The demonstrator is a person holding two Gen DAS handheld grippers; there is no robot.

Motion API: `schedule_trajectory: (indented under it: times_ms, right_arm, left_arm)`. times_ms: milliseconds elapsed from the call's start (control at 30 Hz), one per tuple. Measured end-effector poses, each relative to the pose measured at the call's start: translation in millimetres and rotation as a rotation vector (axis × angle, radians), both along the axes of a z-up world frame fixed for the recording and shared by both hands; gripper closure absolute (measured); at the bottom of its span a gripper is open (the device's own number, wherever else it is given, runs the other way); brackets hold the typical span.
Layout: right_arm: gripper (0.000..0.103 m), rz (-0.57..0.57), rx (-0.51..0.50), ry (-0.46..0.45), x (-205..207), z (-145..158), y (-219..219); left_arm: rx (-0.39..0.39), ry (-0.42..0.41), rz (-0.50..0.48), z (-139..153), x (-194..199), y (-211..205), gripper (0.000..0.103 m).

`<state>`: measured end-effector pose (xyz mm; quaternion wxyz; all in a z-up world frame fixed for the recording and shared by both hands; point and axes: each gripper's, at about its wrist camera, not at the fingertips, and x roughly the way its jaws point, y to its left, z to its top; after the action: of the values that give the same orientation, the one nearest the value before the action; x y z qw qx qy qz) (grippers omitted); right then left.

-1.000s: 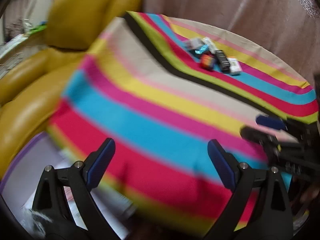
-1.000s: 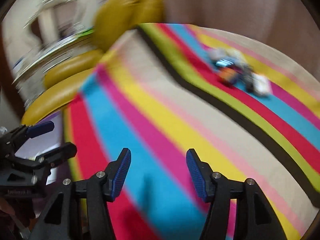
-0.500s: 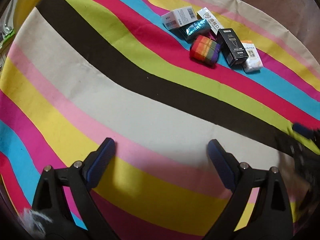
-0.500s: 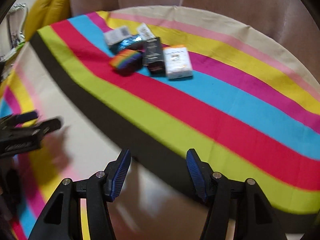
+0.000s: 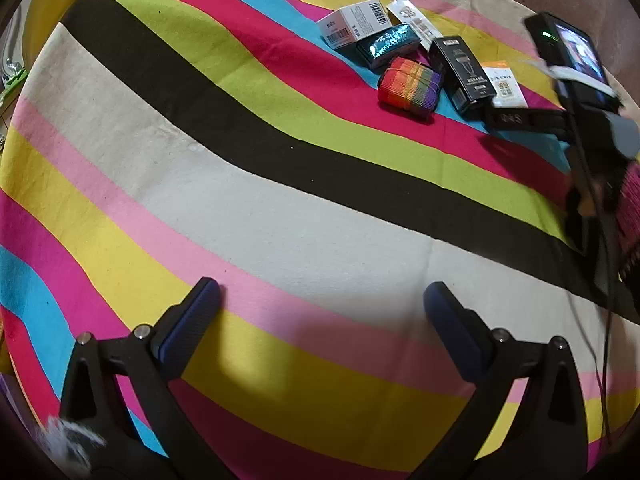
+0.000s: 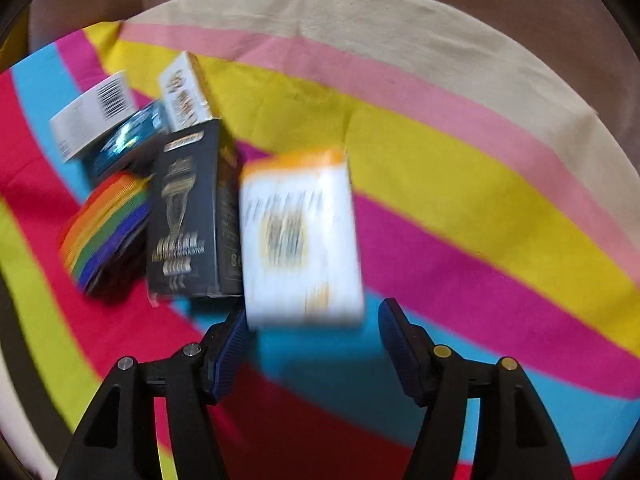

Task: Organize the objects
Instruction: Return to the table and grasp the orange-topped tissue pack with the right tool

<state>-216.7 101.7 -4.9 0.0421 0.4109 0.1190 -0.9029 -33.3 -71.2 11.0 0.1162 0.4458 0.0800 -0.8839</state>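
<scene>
5 boxes [image 6: 300,236] + rainbow roll [image 6: 106,232]

Striped cloth [image 5: 280,208] — yellow sofa [image 5: 52,4].

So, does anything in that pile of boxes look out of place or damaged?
Nothing looks damaged or spilled. The boxes are just jumbled at odd angles: the white barcode box, teal box, black box and rainbow strap roll crowd together, untidy, not broken.

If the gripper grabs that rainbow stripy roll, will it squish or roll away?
The rainbow roll looks like wound fabric strap, so it would probably squish a little rather than crack. Its rounded sides suggest it might roll if nudged, though the black box right beside it would likely stop it that way.
</scene>
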Motion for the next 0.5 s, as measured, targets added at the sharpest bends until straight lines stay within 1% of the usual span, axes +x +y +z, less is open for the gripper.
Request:
schedule_trajectory:
  times_ms: [67,133,233,400,467,500]
  right_arm:
    - [0.036,0.013,0.024,0.009,-7,0,-5]
    - [0.052,0.051,0.008,0.009,-5,0,-6]
    - [0.052,0.104,-0.061,-0.054,16,3,1]
    - [0.051,0.248,-0.135,-0.184,99,8,24]
    - [0.05,0.266,-0.142,-0.202,120,5,30]
    - [0.05,0.269,-0.137,-0.185,127,5,32]
  left_arm:
    - [0.003,0.003,0.001,0,2,-1,0.0]
    - [0.007,0.006,0.003,0,2,-2,0.0]
    - [0.006,0.007,0.005,1,3,-1,0.0]
    - [-0.001,0.003,0.008,2,7,0,0.0]
    - [-0.004,0.001,0.008,1,7,0,0.0]
    - [-0.003,0.0,0.006,1,2,1,0.0]
